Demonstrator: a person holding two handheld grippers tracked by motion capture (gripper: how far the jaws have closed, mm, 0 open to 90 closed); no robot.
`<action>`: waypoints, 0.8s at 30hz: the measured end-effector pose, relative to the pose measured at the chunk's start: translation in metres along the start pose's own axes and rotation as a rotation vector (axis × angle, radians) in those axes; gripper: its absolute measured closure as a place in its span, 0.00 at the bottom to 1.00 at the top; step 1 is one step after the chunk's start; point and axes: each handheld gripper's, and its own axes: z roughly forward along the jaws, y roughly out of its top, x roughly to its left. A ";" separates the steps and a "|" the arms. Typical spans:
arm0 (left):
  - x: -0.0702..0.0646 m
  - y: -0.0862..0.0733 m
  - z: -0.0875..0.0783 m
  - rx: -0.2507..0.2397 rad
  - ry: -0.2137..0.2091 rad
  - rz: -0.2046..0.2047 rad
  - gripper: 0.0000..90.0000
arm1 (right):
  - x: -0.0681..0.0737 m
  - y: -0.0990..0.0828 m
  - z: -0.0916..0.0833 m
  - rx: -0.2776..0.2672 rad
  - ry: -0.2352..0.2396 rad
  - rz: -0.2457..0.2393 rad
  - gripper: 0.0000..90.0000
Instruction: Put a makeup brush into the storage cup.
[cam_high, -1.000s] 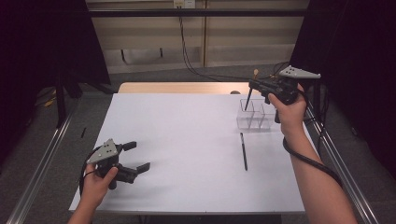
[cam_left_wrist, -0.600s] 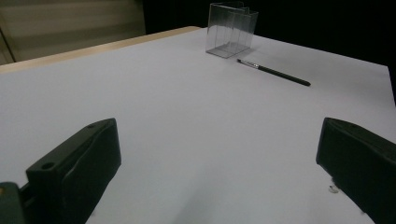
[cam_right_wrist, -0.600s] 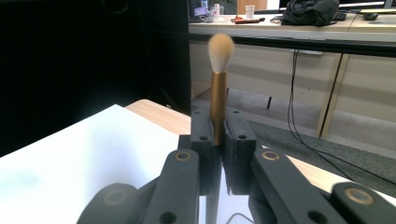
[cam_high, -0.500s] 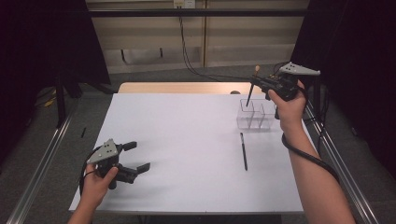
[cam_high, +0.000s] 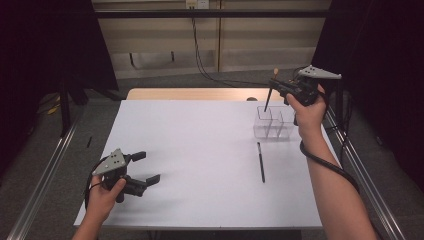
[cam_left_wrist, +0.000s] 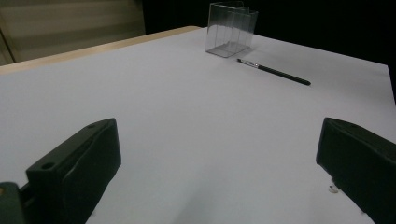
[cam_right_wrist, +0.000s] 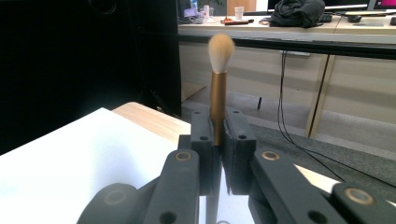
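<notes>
My right gripper (cam_high: 278, 86) is held up at the far right, shut on a makeup brush (cam_high: 270, 92) with a gold ferrule and pale bristles pointing up. The brush's dark handle slants down to about the top rim of a clear divided box (cam_high: 274, 124). In the right gripper view the jaws (cam_right_wrist: 218, 135) pinch the brush (cam_right_wrist: 217, 88) upright. A second thin black brush (cam_high: 260, 161) lies flat on the white table, just in front of the box. My left gripper (cam_high: 146, 167) rests near the front left, open with nothing between its fingers (cam_left_wrist: 74, 168).
The white table top (cam_high: 200, 150) ends in a wooden strip at the far side. From the left gripper, the clear box (cam_left_wrist: 231, 28) and the lying brush (cam_left_wrist: 273, 71) are far off. Metal rails (cam_high: 45, 175) flank the table.
The right gripper has lifted the brush a little, so its handle now reaches less far into the box. The left gripper has not moved.
</notes>
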 end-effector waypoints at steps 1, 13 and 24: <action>0.000 0.000 0.000 0.001 -0.003 0.001 0.00 | 0.000 0.000 0.000 0.003 -0.002 0.000 0.94; 0.000 0.000 0.000 -0.003 -0.003 0.002 0.00 | 0.002 -0.005 0.008 0.008 -0.018 -0.013 0.94; 0.000 0.000 0.000 0.004 -0.007 0.009 0.00 | 0.001 -0.013 0.012 0.021 -0.019 -0.008 0.94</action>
